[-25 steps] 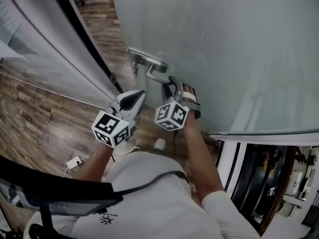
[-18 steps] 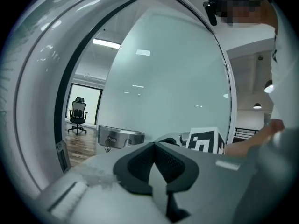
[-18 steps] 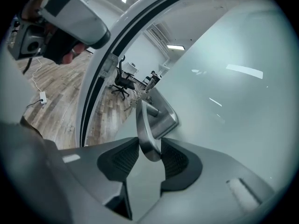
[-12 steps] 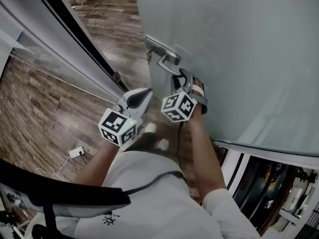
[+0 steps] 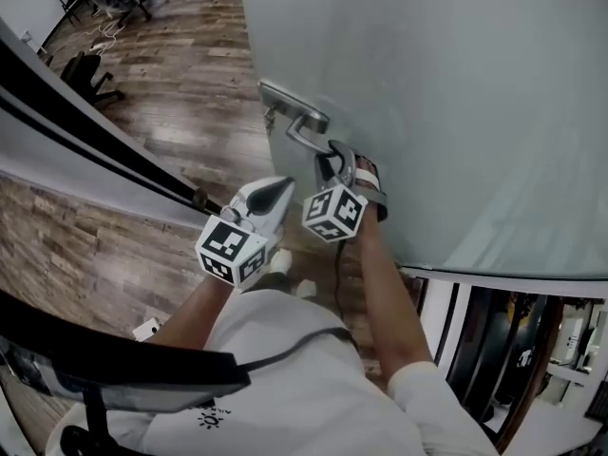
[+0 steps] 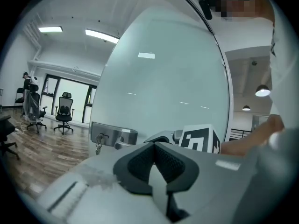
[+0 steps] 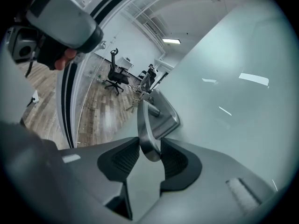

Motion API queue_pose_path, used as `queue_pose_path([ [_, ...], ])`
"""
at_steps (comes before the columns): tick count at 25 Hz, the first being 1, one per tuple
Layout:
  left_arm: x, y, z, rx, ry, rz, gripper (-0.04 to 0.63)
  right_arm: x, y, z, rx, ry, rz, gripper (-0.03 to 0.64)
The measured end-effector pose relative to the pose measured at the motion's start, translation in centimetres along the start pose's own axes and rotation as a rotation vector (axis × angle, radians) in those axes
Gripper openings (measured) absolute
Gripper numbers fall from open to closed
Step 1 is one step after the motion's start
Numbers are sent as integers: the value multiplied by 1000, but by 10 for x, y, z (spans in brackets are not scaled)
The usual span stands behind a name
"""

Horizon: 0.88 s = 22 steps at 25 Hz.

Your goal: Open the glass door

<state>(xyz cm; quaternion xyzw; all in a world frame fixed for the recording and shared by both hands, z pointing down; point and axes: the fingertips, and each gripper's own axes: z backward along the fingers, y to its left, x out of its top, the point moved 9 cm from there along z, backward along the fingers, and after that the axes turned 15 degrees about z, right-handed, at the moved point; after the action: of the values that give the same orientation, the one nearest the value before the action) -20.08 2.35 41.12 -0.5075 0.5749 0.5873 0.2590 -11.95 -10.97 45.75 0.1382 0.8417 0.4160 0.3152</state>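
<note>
**Right tongs** (image 7: pixel 149 148): clamped on the free end of the lever handle (image 7: pixel 145 120). The handle is gripped between the two pads, one pad against each flank, and its shaft is seen running forward out of the tongs toward the door.

**Left tongs** (image 6: pixel 155 146): brought together at the tips, with nothing held between them. They are carried just to the left of the right tongs, near the handle but apart from it, and are pointed at the lock side of the door.

**Surroundings:** the handle is mounted on a metal lock plate (image 6: pixel 113 135), from which a bunch of keys (image 6: pixel 98 143) is hung. The plate is fixed near the free edge of the glass door (image 5: pixel 427 84), whose frosted pane is seen ahead and to the right of both tongs. That edge is set apart from the grey partition (image 5: pixel 66 160) at the left. Through the gap a wooden floor (image 5: pixel 180 74) is shown, with an office chair (image 6: pixel 63 112) placed well apart from the door.
</note>
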Motion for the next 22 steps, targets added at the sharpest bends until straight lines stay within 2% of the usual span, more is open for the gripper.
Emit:
queue_pose_path([
  [6, 11, 2, -32, -106, 30, -31, 3, -9, -16, -13, -20, 31, -9, 147],
  [12, 13, 2, -62, -165, 63, -55, 3, -31, -39, -37, -38, 57, -33, 147],
  [17, 18, 1, -70, -160, 78, -51, 3, -40, -54, -43, -45, 67, -44, 146],
  [22, 27, 18, -99, -88, 66, -36, 3, -55, -72, -66, -35, 58, -51, 141],
])
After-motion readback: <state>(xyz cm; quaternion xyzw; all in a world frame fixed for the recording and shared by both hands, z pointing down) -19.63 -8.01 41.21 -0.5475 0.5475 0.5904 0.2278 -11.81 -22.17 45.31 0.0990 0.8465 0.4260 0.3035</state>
